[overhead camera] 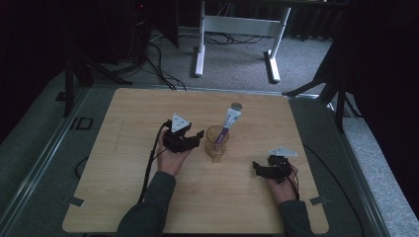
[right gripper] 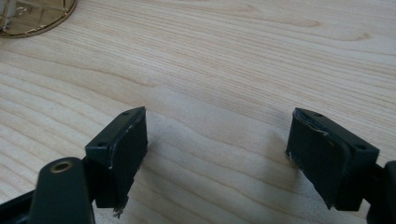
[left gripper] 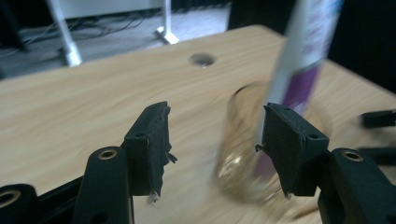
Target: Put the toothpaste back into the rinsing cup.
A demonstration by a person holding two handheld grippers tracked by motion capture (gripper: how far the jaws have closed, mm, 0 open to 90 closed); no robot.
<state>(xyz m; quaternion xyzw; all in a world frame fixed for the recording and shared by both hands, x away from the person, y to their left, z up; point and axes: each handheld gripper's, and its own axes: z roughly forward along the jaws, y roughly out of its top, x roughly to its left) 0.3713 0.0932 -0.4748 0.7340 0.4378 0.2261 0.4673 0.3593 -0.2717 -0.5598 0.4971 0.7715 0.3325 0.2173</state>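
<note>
An amber ribbed glass cup (overhead camera: 216, 142) stands mid-worktop, a white-and-purple tube (overhead camera: 227, 123) leaning inside it, its top tilted away from the person. The left tongs (overhead camera: 196, 137), spread and empty, sit just beside it; the right tongs (overhead camera: 257, 168), likewise spread, lie well apart.

Probably lab, black curtains (overhead camera: 29, 59), floor cables (overhead camera: 158, 64)

High view: above person's side, looking forward and down over whole table (overhead camera: 123, 197). Left gripper view: low, close, facing glass (left gripper: 247, 154). Right gripper view: close above tabletop; glass (right gripper: 32, 18) shared at its corner.
</note>
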